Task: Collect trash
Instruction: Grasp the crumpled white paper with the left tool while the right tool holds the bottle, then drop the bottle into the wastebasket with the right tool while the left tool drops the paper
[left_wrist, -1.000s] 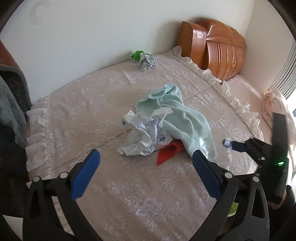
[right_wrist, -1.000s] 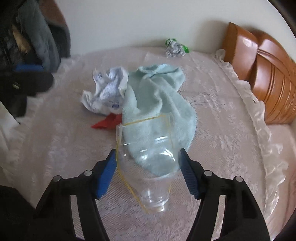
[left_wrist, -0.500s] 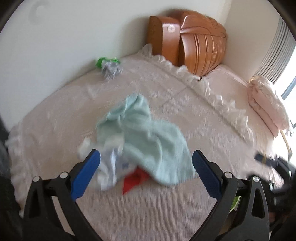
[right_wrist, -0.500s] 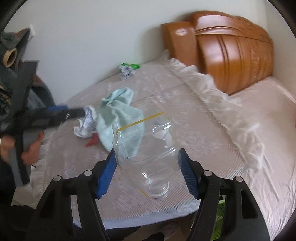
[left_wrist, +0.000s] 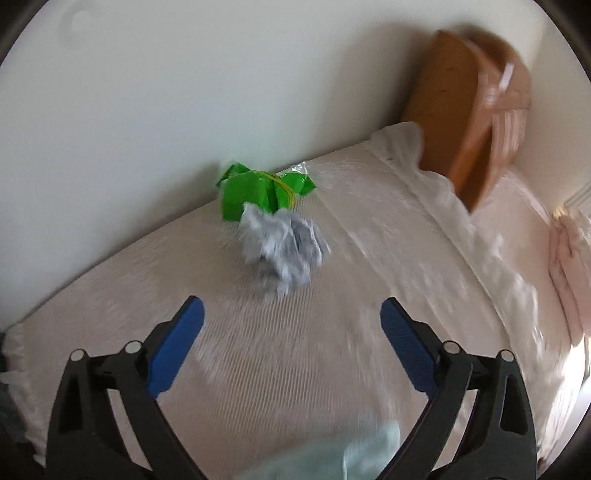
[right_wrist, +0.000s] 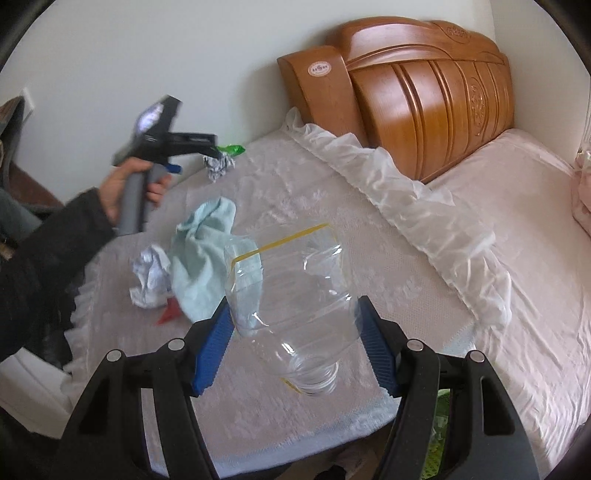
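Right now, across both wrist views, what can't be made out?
- Print on the crumpled grey paper and green wrapper: left wrist view, motion blur; right wrist view, too small.
- Left tongs tips: right wrist view, blurred and covered by their own body.
- Red scrap: right wrist view, mostly under the mint towel.
- Towel: left wrist view, cut off by the bottom edge.
- Green item beside the bed: behind the right tongs.

A mint towel (right_wrist: 201, 254) lies near the wooden headboard (right_wrist: 417, 92).
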